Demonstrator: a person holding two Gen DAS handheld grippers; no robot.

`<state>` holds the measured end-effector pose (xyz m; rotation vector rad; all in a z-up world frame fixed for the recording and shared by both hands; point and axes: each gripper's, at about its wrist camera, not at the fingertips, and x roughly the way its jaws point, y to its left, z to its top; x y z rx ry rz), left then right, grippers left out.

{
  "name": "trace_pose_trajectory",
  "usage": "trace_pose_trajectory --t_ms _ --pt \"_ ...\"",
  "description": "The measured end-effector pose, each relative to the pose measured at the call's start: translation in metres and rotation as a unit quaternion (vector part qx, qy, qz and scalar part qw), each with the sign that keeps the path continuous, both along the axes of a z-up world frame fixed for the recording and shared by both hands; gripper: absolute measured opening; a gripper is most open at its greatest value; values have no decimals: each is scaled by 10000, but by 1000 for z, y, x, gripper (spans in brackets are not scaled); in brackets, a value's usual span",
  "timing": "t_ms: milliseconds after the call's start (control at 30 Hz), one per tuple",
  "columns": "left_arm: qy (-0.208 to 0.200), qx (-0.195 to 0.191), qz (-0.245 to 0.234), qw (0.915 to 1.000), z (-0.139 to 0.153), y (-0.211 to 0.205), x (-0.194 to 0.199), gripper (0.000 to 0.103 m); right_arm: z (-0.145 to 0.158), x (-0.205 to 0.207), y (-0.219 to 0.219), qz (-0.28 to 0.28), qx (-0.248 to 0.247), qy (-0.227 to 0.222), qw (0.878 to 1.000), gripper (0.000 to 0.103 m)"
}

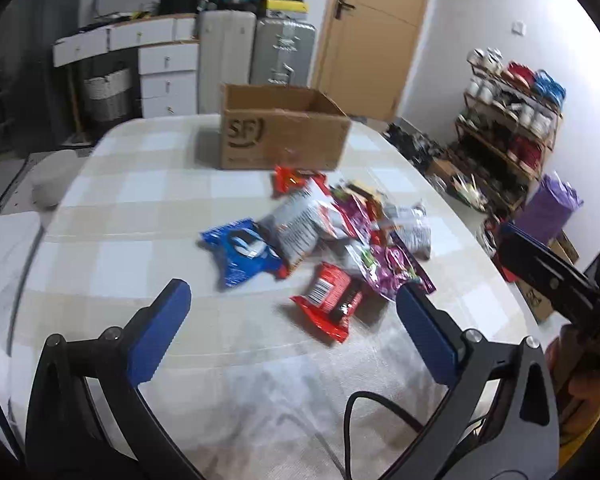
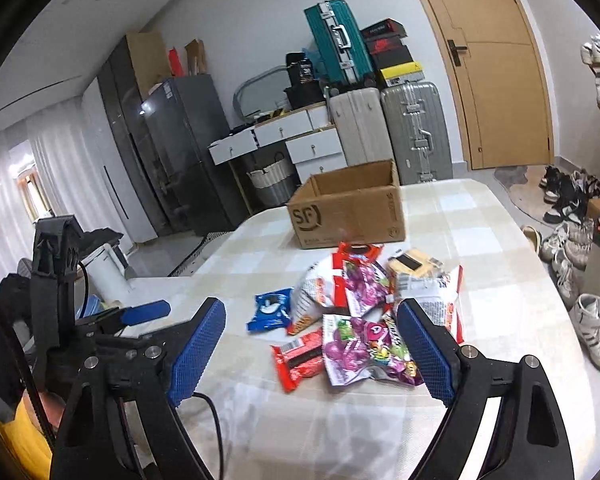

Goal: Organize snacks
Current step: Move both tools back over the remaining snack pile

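Observation:
A pile of snack packets lies on the checked tablecloth: a blue packet (image 1: 242, 254) (image 2: 271, 309), a red packet (image 1: 327, 305) (image 2: 300, 358), purple packets (image 1: 396, 266) (image 2: 360, 350), white bags (image 1: 300, 226) (image 2: 436, 292). An open cardboard box (image 1: 284, 136) (image 2: 350, 210) stands behind the pile. My left gripper (image 1: 296, 328) is open and empty, just short of the red packet. My right gripper (image 2: 312, 352) is open and empty, above the near side of the pile. The right gripper also shows at the right edge of the left wrist view (image 1: 548, 272).
The table (image 1: 140, 208) (image 2: 500, 240) has rounded edges. Suitcases (image 2: 416, 132), white drawers (image 2: 300, 140) and a door (image 2: 496, 64) stand behind it. A shoe rack (image 1: 508, 128) and shoes (image 2: 572, 216) are on the right.

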<state>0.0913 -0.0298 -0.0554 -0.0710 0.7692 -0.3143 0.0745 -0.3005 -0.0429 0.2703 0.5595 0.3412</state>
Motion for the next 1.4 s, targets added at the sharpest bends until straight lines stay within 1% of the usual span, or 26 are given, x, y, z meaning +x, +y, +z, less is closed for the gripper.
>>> trace_pose_trajectory --t_ms 67,200,333,367,433,500,533,667,833,933,1033,1067,1133,1167,1233,1300,1333,1367,1400 --pt "137 28 -131 9998 -10 -9 9 103 -10 9 -3 3 49 165 9999 89" --pt "277 129 -253 9992 -27 -23 26 103 -33 28 -13 -46 77 468 9989 89" --pt "452 253 -282 9983 -44 -34 44 103 -50 42 -21 -51 138 686 9975 89" --pt "493 264 -293 9980 -46 -35 47 103 -54 47 -23 -40 168 731 9972 89" --pt "550 165 -274 9980 -47 -32 55 103 -57 50 -26 -63 190 738 9971 89" --pt "528 38 -238 9983 -39 -24 59 103 -57 52 -29 -79 237 731 9970 89" --pt "468 46 -210 9987 -32 -19 58 103 -57 53 -31 -84 265 749 9968 89" --pt "73 337 -74 9994 2 1 43 103 -53 54 -34 -60 343 685 9970 89" --pt "-287 306 75 9991 46 30 4 103 -42 42 -25 16 317 527 9981 89" --pt "-599 306 163 9976 70 42 -24 103 -34 32 -20 31 317 426 9986 89" --pt "-811 234 88 9964 87 42 -49 103 -26 22 -15 35 276 348 9990 89" --pt "-921 174 -33 9956 88 37 -54 103 -24 19 -13 29 250 335 9991 89" --pt "-932 227 -189 9952 84 28 -61 103 -23 15 -10 -6 197 359 9992 89" --pt "-856 272 -324 9954 76 18 -57 103 -23 14 -10 -17 183 397 9990 89" --pt "-685 273 -638 9952 53 0 -44 103 -27 13 -11 -23 178 467 9987 89" --pt "-410 472 -709 9955 22 -21 -21 103 -31 14 -12 -55 139 548 9984 89" --pt "-331 595 -647 9956 10 -29 -12 103 -32 15 -13 -61 124 573 9983 89" --pt "-290 721 -443 9960 -1 -33 -1 103 -33 16 -14 -79 100 587 9982 89" --pt "-282 713 -296 9966 -11 -34 9 103 -34 17 -16 -92 86 586 9982 89"
